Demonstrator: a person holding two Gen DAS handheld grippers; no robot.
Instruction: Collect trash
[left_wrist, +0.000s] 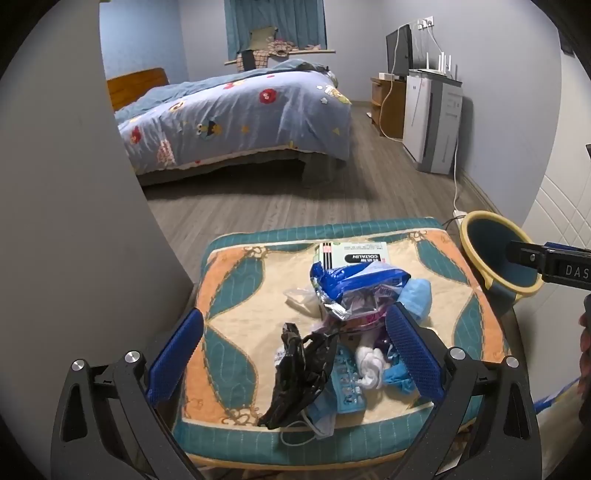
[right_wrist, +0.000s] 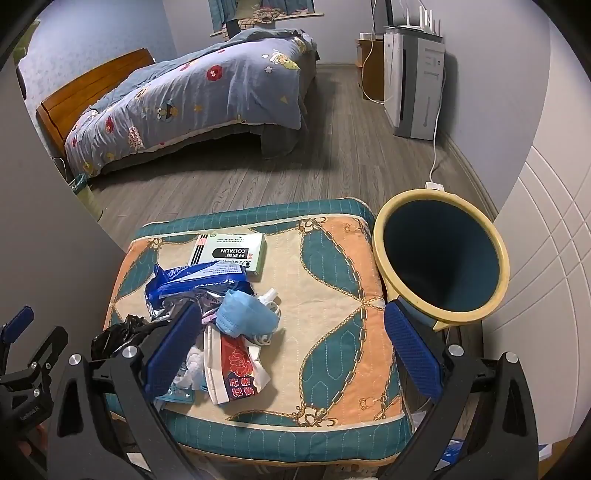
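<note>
Nearest, the left gripper (left_wrist: 295, 354) is hanging with fingers spread wide around a black plastic bag (left_wrist: 295, 373) — gripping nothing. The right gripper (right_wrist: 291, 350) is likewise gaping wide over the trash pile (right_wrist: 225, 325) lying on the patterned cushion (right_wrist: 332, 295). Farther back a medicine box (right_wrist: 231, 253) is sitting; just beside the cushion's right edge, a yellow-rimmed bin (right_wrist: 439, 258) is standing.

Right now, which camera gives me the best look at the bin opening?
The right wrist view: the bin shows its whole yellow rim and dark inside, beside the cushion. In the left wrist view the bin sits at the edge, partly hidden by the right hand-held gripper.
</note>
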